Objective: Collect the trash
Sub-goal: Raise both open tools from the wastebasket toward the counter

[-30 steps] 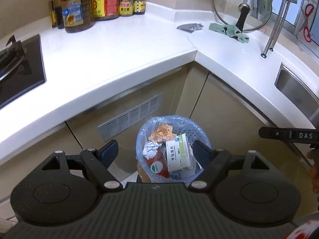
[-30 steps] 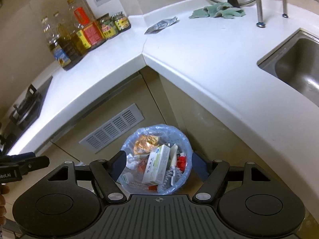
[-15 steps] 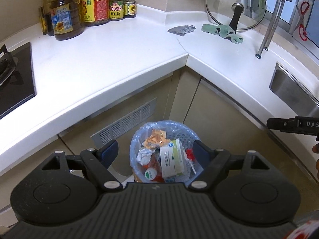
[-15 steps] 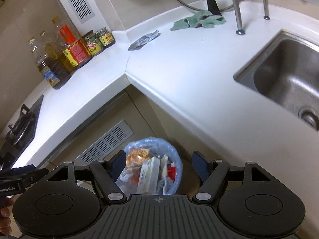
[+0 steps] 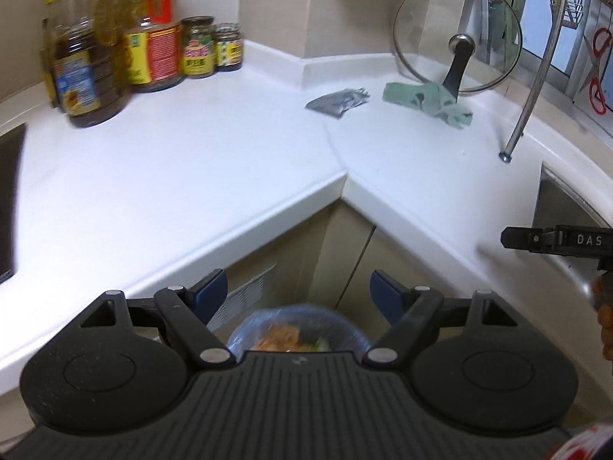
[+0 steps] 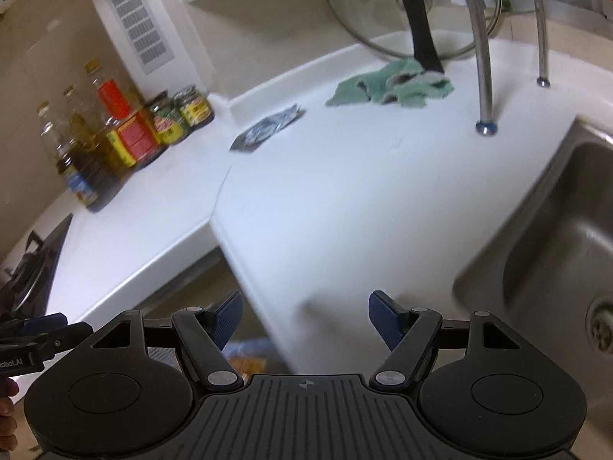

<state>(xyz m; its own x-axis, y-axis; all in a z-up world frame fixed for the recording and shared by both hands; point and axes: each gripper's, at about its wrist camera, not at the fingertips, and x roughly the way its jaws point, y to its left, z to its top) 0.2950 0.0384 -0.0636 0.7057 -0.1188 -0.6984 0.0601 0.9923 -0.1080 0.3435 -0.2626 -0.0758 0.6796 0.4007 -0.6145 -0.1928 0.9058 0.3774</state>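
A crumpled silver wrapper [image 5: 337, 101] [image 6: 268, 128] lies on the white countertop [image 5: 191, 176] near the back corner. Beside it sits a green rag [image 5: 425, 103] [image 6: 390, 86]. My left gripper [image 5: 299, 289] is open and empty, hanging over the counter's front edge. Below it a blue-lined trash bin [image 5: 297, 327] full of wrappers is mostly hidden behind the gripper body. My right gripper [image 6: 304, 316] is open and empty above the counter edge near the sink [image 6: 555, 253]. A sliver of the bin [image 6: 249, 352] shows under it.
Oil bottles and jars [image 5: 145, 53] [image 6: 126, 134] stand at the back left. A glass lid [image 5: 458, 38] [image 6: 410, 11] leans on the wall behind the rag. A chrome rack leg [image 5: 526, 111] [image 6: 484, 76] stands near the sink. A stove [image 6: 30, 264] is at the far left.
Both grippers have moved up and forward from over the bin toward the counter. The bin has slid almost out of sight beneath them. Their jaws have stayed open.
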